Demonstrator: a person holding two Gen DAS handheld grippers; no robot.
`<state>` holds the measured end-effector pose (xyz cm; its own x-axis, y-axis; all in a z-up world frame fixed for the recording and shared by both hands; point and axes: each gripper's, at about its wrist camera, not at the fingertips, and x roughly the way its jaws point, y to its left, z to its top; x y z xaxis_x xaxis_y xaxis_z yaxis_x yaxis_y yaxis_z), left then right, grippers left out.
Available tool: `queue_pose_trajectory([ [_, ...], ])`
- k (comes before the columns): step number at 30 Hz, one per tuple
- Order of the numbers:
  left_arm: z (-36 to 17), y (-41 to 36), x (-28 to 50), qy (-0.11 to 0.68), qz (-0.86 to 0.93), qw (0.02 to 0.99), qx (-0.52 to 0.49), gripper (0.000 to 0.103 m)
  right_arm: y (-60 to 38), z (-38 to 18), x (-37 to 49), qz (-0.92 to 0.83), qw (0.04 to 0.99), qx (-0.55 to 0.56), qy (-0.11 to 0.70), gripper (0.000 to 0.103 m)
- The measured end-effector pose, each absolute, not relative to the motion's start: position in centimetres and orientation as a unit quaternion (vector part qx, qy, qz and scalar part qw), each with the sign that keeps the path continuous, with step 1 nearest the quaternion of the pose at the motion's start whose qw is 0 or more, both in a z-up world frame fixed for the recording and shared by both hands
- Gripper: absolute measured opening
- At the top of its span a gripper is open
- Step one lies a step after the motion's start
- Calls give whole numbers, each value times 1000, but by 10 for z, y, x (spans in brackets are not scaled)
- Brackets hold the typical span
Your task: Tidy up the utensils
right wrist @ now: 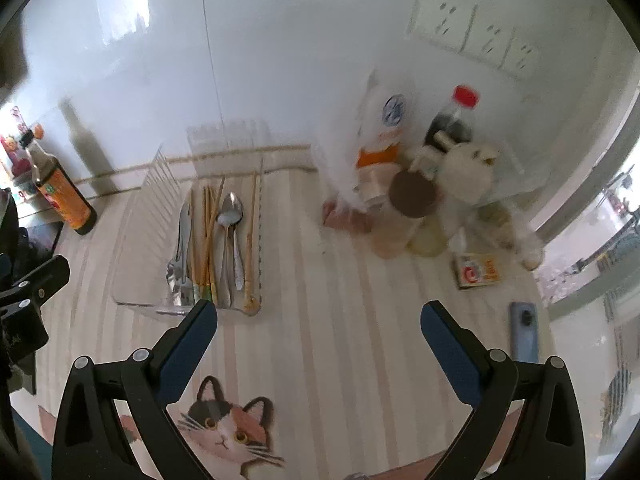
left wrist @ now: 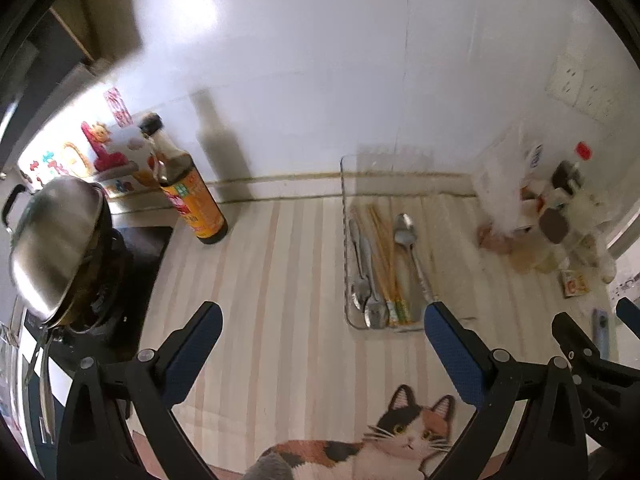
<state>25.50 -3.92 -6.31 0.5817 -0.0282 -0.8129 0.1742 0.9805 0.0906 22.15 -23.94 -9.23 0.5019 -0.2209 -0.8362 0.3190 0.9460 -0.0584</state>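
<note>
A clear plastic tray sits on the striped counter. It holds metal forks, wooden chopsticks and a metal spoon. One lone chopstick lies along the tray's right side. My left gripper is open and empty, hovering just before the tray's near end. My right gripper is open and empty, to the right of the tray's near end. The right gripper's body also shows at the right edge of the left wrist view.
A soy sauce bottle and a steel wok on a stove stand at left. Jars, bottles and bags crowd the back right. A small box and a blue device lie at right. A cat-print mat lies at the near edge.
</note>
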Motion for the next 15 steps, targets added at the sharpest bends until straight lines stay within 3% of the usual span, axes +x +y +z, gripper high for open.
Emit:
queue_pose_trajectory([
  [15,20,-28,116,382,-53,921,55,103,-219,11,85,-141,915,32,376,103],
])
